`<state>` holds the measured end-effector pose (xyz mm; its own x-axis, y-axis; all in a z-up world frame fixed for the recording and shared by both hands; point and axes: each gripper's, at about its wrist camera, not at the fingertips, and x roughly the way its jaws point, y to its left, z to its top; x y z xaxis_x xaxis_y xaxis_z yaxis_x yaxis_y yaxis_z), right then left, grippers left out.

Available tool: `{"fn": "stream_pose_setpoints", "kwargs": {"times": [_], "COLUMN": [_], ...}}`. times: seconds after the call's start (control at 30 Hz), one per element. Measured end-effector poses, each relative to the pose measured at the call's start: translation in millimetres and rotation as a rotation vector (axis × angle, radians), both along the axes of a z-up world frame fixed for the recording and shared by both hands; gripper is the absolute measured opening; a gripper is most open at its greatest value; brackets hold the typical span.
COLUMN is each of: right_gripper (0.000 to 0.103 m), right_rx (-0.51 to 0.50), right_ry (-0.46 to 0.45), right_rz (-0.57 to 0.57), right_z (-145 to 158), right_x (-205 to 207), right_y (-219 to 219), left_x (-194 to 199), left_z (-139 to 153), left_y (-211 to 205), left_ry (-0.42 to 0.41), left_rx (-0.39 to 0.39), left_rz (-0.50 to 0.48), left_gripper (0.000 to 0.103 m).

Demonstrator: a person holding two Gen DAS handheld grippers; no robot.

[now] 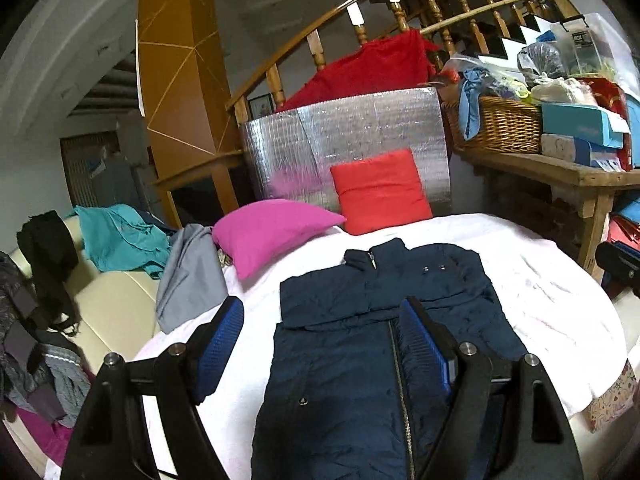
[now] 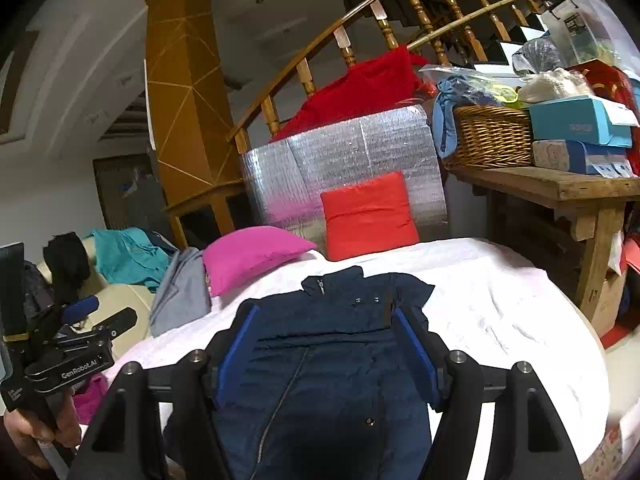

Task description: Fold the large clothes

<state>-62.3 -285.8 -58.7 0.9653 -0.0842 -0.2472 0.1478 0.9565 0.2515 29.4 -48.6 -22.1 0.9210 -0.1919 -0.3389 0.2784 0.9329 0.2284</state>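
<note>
We see a navy jacket [image 1: 380, 320] lying front-up on a white sheet [image 1: 540, 300] in the lower centre of both frames, its collar toward the red cushion [image 1: 380, 192] and pink pillow [image 1: 268, 232] above it. The sleeves appear folded across the chest, forming a band below the collar; the zip runs down the middle toward the bottom edge.

Both claws hang above the jacket with nothing between their blue pads. The left gripper [image 1: 322, 344] stands wide open, one finger over the sheet at lower left, the other over the zip. The right gripper [image 2: 324, 356] is likewise open and empty, framing the jacket's chest. In the right wrist view the left tool also shows at the far left edge, held in a hand [image 2: 38, 432].

We judge the jacket soft, padded and fairly bulky: light enough to lift, but springy, so folds may reopen. Its smooth shell could slide between the pads. The hem corners, or the two side edges near the bottom, seem the sensible places to pinch for folding the lower half up.

The hem itself is cut off by the bottom of both frames and by the claws' bodies, so we cannot tell how it lies. Loose clothes [image 1: 124, 240] clutter the left; whether the folded sleeves lie flat is unclear.
</note>
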Motion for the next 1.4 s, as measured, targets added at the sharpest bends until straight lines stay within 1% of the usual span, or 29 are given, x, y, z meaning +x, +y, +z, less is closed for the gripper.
{"fn": "stream_pose_setpoints", "kwargs": {"times": [0.1, 0.23, 0.3, 0.5, 0.57, 0.67, 0.8, 0.93, 1.0, 1.27, 1.4], "right_gripper": [0.074, 0.074, 0.075, 0.076, 0.076, 0.076, 0.076, 0.076, 0.076, 0.076, 0.076], "right_rx": [0.006, -0.012, -0.005, -0.015, -0.002, 0.007, 0.001, -0.016, -0.022, 0.022, 0.010], "right_ry": [-0.006, -0.012, -0.015, 0.010, 0.009, 0.011, 0.012, 0.018, 0.018, 0.041, 0.037], "right_rz": [0.014, 0.024, 0.026, 0.023, 0.025, 0.031, 0.036, 0.044, 0.047, 0.048, 0.035], "right_z": [3, 6, 6, -2, -4, -8, -9, -10, -11, -25, -30], "right_x": [-12, -25, -31, -37, -40, -45, -49, -50, -51, -55, -58], "right_y": [1, 4, 4, 7, 6, 9, 14, 17, 15, -2, -10], "left_x": [-11, -21, -22, -23, -24, -30, -36, -36, -36, -34, -32], "left_z": [6, 13, 12, 2, 0, 0, 3, 7, 7, 5, 3], "left_y": [-1, -2, -1, 2, 5, 10, 11, 11, 8, -10, -23], "left_ry": [-0.007, -0.029, -0.029, 0.010, 0.020, 0.016, -0.005, -0.007, -0.007, -0.001, 0.003], "left_rx": [0.006, 0.011, 0.007, -0.007, -0.014, -0.022, -0.008, -0.026, -0.027, -0.018, 0.000], "left_rz": [0.009, 0.017, 0.018, 0.021, 0.024, 0.023, 0.028, 0.030, 0.034, 0.028, 0.027], "left_gripper": [0.081, 0.081, 0.082, 0.083, 0.083, 0.083, 0.083, 0.083, 0.083, 0.084, 0.085]}}
